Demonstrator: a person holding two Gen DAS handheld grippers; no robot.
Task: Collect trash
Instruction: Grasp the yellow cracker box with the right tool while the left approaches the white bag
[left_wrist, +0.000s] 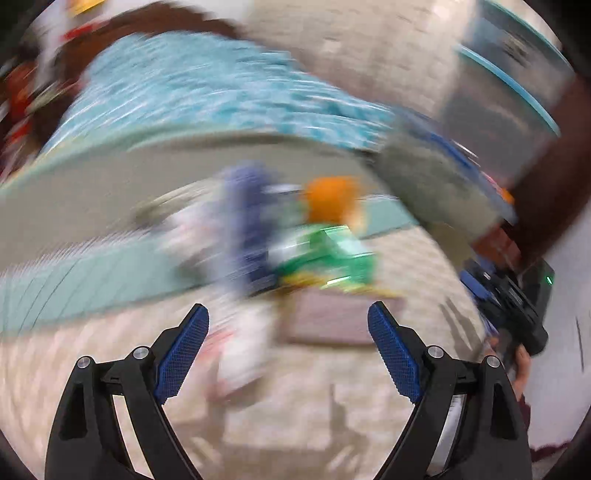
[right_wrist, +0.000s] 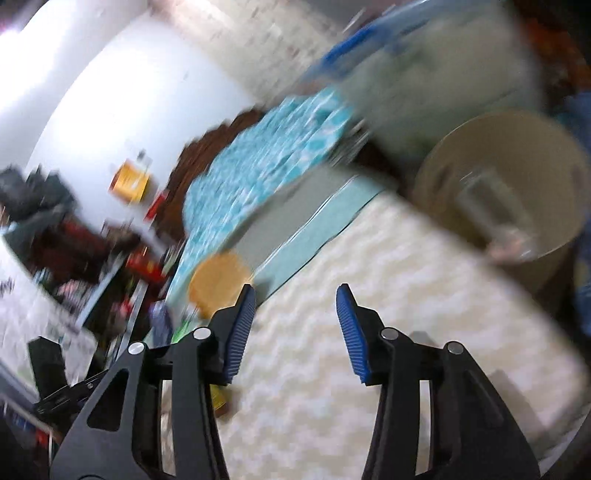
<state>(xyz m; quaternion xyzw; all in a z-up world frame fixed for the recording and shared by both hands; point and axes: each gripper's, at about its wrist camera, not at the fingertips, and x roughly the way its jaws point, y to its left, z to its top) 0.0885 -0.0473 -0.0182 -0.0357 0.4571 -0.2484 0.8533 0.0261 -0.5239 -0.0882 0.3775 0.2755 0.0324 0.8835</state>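
Both views are smeared by motion blur. In the left wrist view the left gripper (left_wrist: 288, 347) has its blue-padded jaws spread wide with nothing between them, above a pale patterned rug (left_wrist: 332, 424). Just beyond its fingertips a heap of trash lies on the rug at the foot of a bed: a green wrapper (left_wrist: 328, 254), a dark blue item (left_wrist: 247, 221), an orange item (left_wrist: 332, 199) and some white scraps (left_wrist: 243, 354) nearest the jaws; the blur hides what each piece is. The bed wears a turquoise patterned cover (left_wrist: 207, 96). At the far right edge the other gripper's black body shows. In the right wrist view the right gripper (right_wrist: 295, 325) stands partly open and empty over the same rug (right_wrist: 369, 295). A tan round bin (right_wrist: 517, 177) sits to the far right, with something blurred inside.
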